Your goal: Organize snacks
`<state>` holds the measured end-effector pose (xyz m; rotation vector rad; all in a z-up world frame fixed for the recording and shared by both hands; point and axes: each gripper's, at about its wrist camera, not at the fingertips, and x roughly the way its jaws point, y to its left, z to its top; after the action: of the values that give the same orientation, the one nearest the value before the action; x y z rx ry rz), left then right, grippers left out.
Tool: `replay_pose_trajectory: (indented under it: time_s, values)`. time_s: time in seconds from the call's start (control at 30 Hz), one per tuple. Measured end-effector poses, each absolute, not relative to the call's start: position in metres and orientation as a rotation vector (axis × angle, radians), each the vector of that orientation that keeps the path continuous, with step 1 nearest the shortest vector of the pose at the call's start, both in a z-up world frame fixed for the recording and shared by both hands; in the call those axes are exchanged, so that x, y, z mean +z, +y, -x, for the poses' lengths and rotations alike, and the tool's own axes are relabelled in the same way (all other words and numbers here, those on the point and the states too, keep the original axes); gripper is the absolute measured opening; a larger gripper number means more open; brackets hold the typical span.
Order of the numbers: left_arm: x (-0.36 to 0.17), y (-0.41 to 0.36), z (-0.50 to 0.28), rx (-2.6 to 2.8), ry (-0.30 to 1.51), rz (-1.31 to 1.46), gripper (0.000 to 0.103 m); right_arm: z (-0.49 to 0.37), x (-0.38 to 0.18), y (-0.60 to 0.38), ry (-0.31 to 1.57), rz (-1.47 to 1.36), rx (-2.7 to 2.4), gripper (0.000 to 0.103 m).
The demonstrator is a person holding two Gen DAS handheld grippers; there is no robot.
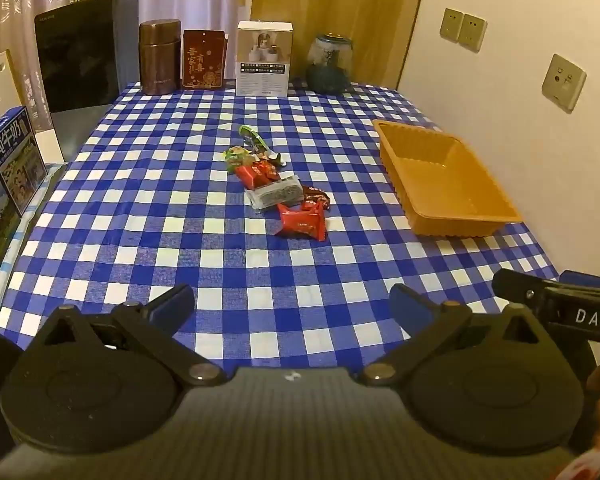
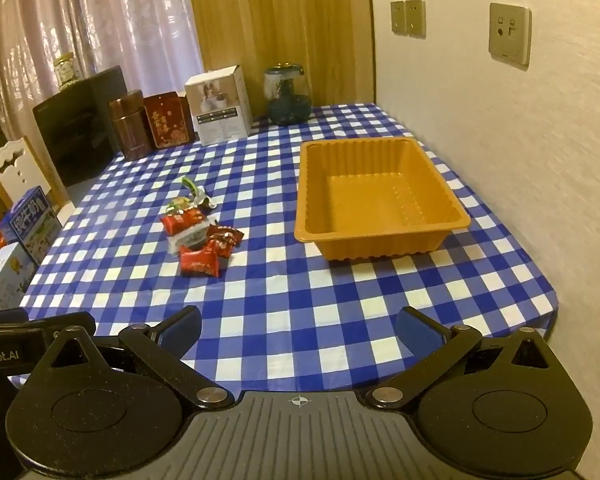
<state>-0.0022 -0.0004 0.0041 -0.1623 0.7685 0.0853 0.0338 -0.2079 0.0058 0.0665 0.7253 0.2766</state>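
Several wrapped snacks (image 1: pixel 278 186) lie in a loose pile mid-table: red packets, a grey one, green ones; the pile also shows in the right wrist view (image 2: pixel 200 226). An empty orange plastic tray (image 1: pixel 446 178) sits to their right by the wall, seen too in the right wrist view (image 2: pixel 376 196). My left gripper (image 1: pixel 294 306) is open and empty, near the table's front edge, well short of the snacks. My right gripper (image 2: pixel 300 328) is open and empty, also at the front edge; its body shows in the left wrist view (image 1: pixel 560 308).
At the table's back stand a brown canister (image 1: pixel 160 56), a red tin (image 1: pixel 203 59), a white box (image 1: pixel 264 58) and a glass jar (image 1: pixel 329 63). A black box (image 1: pixel 80 52) and blue milk cartons (image 1: pixel 14 152) stand at the left. The wall (image 2: pixel 500 140) borders the right.
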Motion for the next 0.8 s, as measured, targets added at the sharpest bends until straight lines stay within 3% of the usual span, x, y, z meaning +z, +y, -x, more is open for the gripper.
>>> replay_pose_trajectory:
  time_s: [0.8]
  values:
    - [0.0075,-0.0018,0.0021,0.077,0.767,0.163,0.103,-0.0331,0.0045,-0.2068,0.727,-0.057,0.277,0.103]
